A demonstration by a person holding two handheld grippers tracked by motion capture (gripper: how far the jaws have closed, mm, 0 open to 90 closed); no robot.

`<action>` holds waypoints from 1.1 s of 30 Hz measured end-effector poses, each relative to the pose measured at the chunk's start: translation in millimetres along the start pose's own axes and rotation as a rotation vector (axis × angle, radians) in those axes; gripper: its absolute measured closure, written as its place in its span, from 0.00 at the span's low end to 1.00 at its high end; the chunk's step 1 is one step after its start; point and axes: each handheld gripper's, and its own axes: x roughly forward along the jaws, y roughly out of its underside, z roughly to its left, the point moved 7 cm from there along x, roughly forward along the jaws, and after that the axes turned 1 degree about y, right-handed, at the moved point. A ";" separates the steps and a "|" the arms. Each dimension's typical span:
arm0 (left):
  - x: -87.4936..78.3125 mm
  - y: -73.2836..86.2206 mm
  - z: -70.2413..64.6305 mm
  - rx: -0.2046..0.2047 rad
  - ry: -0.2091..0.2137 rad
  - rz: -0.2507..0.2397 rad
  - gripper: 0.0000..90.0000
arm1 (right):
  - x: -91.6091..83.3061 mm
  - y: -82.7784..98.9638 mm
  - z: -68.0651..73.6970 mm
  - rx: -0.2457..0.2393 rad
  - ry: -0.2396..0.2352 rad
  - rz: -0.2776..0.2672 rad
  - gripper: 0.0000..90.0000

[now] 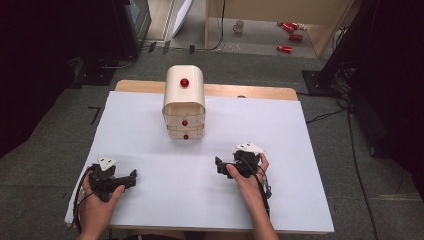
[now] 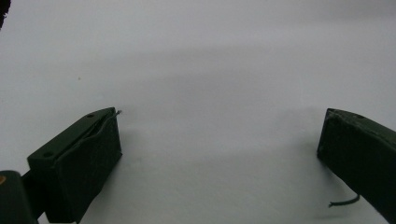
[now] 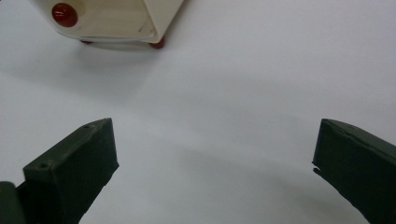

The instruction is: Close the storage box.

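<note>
While right claw (image 1: 222, 167) gapes, drawer cabinet (image 1: 184, 102) well ahead (untouched).

1. In the right gripper view, the cream drawer cabinet (image 3: 109, 21) was cut off by the top edge; just its lower front, one red knob (image 3: 64, 14) and two red feet showed.
2. In the high view, the cabinet (image 1: 184, 102) hid part of the tabletop's (image 1: 150, 86) far wooden edge, and its drawer contents could not be told.
3. The person's forearms ran off the bottom edge of the high view.
4. The left claw (image 1: 131, 178) and right claw (image 1: 220, 167) were small and dark there, so the gap between the jaws was hard to judge.
5. In both gripper views, the outer jaw ran off the right edge.
6. The floor items beyond the tabletop's far edge, a mug (image 1: 239, 26) and red cans (image 1: 290, 36), were too small to detail.
</note>
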 end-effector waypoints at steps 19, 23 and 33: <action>0.0 0.0 0.0 0.000 0.000 0.000 0.00 | -31.9 21.5 -50.8 0.057 0.067 -0.007 0.00; 0.0 0.0 0.0 0.000 -0.001 0.000 0.00 | -39.9 25.7 -61.5 0.066 0.082 -0.008 0.00; 0.0 0.0 0.1 0.002 -0.001 0.000 0.00 | -63.6 37.0 -93.1 0.088 0.131 -0.012 0.00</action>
